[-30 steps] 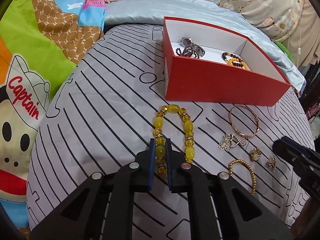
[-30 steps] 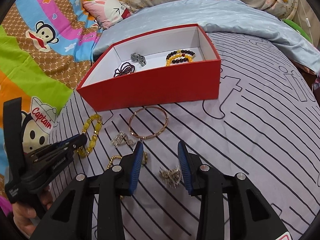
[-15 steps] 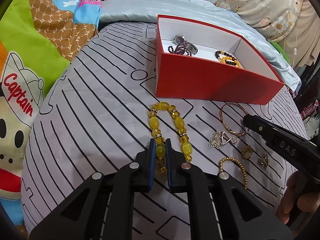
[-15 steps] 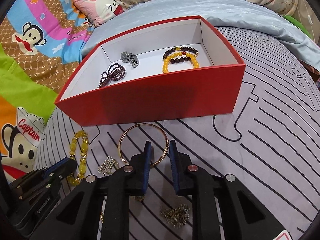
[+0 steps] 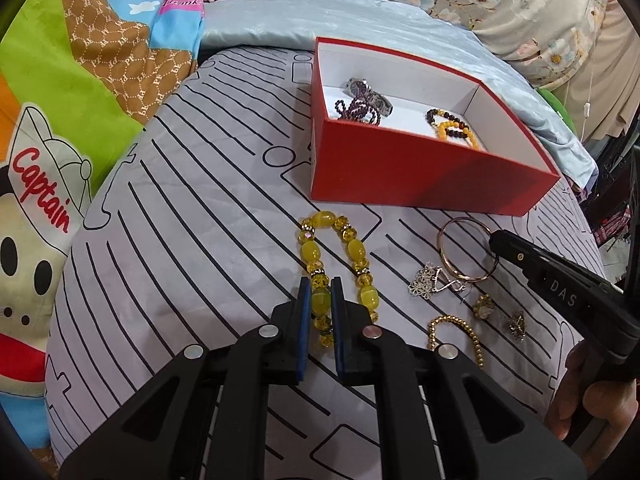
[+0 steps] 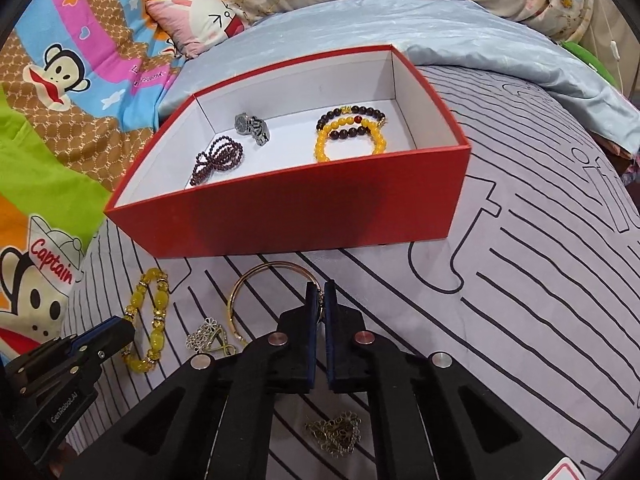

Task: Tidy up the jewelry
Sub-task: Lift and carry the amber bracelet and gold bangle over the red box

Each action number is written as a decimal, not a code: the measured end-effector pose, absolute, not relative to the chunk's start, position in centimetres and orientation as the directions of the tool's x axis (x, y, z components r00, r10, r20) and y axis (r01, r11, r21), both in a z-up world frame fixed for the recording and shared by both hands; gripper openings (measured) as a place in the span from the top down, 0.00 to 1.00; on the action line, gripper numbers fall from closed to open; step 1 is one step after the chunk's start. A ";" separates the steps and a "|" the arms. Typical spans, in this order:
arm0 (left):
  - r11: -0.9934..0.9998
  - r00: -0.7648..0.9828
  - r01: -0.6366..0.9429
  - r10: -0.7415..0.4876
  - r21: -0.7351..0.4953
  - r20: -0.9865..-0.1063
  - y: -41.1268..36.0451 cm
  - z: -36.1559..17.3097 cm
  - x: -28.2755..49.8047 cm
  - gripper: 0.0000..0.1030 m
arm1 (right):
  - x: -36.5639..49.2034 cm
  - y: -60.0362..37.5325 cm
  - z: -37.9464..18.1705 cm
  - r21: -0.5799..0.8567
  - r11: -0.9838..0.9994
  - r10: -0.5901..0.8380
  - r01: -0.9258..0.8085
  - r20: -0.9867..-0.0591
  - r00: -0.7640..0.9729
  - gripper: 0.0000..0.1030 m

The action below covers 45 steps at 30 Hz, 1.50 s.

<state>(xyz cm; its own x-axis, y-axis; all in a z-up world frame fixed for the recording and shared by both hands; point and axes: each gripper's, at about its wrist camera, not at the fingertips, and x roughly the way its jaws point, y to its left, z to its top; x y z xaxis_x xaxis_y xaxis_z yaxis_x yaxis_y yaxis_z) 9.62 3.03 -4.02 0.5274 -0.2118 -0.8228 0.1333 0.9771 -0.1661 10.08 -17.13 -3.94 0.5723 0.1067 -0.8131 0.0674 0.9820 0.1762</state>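
Observation:
A red box (image 5: 420, 168) (image 6: 304, 220) with a white inside holds a watch (image 6: 252, 127), a dark bead strand (image 6: 218, 160) and two bead bracelets (image 6: 350, 132). My left gripper (image 5: 320, 284) is shut on a bead of the yellow bead bracelet (image 5: 352, 248), which lies on the striped cloth; it also shows in the right wrist view (image 6: 150, 320). My right gripper (image 6: 320, 288) is shut on the rim of the rose-gold bangle (image 6: 256, 280) in front of the box; the bangle also shows in the left wrist view (image 5: 460, 256).
On the cloth lie a silver flower chain (image 5: 434, 282) (image 6: 208, 336), a gold bead bracelet (image 5: 456, 332), two small ornaments (image 5: 484, 306) (image 5: 516, 324) and a bronze chain (image 6: 334, 432). Cartoon bedding (image 5: 60, 160) and pillows surround the striped cloth (image 5: 180, 240).
My right gripper moved forward from the small ornaments to the bangle and shut on its rim. My left gripper stays shut on the yellow bracelet.

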 end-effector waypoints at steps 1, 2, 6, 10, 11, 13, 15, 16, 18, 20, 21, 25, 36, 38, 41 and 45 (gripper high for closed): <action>0.976 0.531 0.136 -0.217 -0.170 -0.819 3.1 -3.7 9.5 0.91 | 9.9 -17.2 -3.7 0.180 0.981 0.109 0.067 -0.810 0.576 0.97; 0.975 0.535 0.139 -0.221 -0.173 -0.816 3.1 -3.5 9.4 0.92 | 9.6 -17.2 -3.4 0.183 0.981 0.111 0.066 -0.806 0.582 0.97; 0.970 0.552 0.154 -0.241 -0.186 -0.798 3.2 -2.1 8.8 0.92 | 8.7 -17.4 -2.3 0.197 0.978 0.120 0.064 -0.791 0.599 0.97; 0.967 0.568 0.163 -0.254 -0.196 -0.783 3.2 -0.7 8.3 0.92 | 7.8 -17.7 -1.2 0.211 0.976 0.128 0.061 -0.775 0.619 0.97; 0.966 0.572 0.165 -0.258 -0.199 -0.778 3.2 -0.4 8.2 0.92 | 7.6 -17.7 -0.9 0.214 0.975 0.131 0.061 -0.771 0.624 0.97; 0.964 0.581 0.170 -0.266 -0.206 -0.769 3.3 0.4 8.0 0.92 | 7.0 -17.9 -0.3 0.223 0.973 0.136 0.060 -0.763 0.633 0.97; 0.961 0.587 0.176 -0.276 -0.213 -0.761 3.3 1.0 7.8 0.92 | 6.5 -18.1 0.3 0.229 0.972 0.139 0.058 -0.753 0.643 0.97; 0.960 0.592 0.181 -0.280 -0.214 -0.756 3.3 1.4 7.7 0.92 | 6.3 -18.1 0.5 0.229 0.972 0.139 0.057 -0.750 0.647 0.97; 0.957 0.601 0.191 -0.288 -0.217 -0.745 3.2 2.2 7.4 0.92 | 5.9 -18.3 1.1 0.232 0.971 0.140 0.054 -0.741 0.657 0.97; 0.956 0.607 0.197 -0.294 -0.219 -0.738 3.1 2.8 7.2 0.92 | 5.6 -18.3 1.5 0.237 0.970 0.144 0.052 -0.734 0.664 0.97; 0.954 0.609 0.202 -0.299 -0.221 -0.735 3.0 3.1 7.2 0.92 | 5.5 -18.4 1.7 0.240 0.969 0.146 0.051 -0.731 0.667 0.97; 0.949 0.628 0.228 -0.316 -0.220 -0.711 2.6 5.0 7.1 0.92 | 5.3 -18.8 2.8 0.262 0.964 0.162 0.045 -0.713 0.682 0.97; 0.929 0.716 0.309 -0.369 -0.205 -0.593 0.5 11.7 10.2 0.92 | 8.9 -19.9 6.5 0.258 0.966 0.167 0.010 -0.655 0.736 0.97; 0.926 0.727 0.320 -0.374 -0.199 -0.576 -0.1 12.3 11.2 0.92 | 10.2 -20.0 6.8 0.254 0.967 0.165 0.007 -0.651 0.740 0.97; 0.922 0.726 0.331 -0.386 -0.203 -0.569 -1.0 12.8 13.2 0.92 | 12.3 -20.0 6.7 0.259 0.966 0.175 0.001 -0.655 0.735 0.97; 0.918 0.707 0.334 -0.393 -0.213 -0.588 -2.4 12.0 16.1 0.92 | 15.0 -19.7 5.2 0.257 0.967 0.182 0.000 -0.684 0.707 0.97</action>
<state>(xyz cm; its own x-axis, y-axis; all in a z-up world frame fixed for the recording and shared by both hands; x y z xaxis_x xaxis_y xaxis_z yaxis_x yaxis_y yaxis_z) 16.06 -2.39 12.02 0.7067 -0.3933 -0.5881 0.3339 0.9183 -0.2129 15.03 -19.68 5.19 0.7065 0.1816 -0.6840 -0.0001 0.9665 0.2565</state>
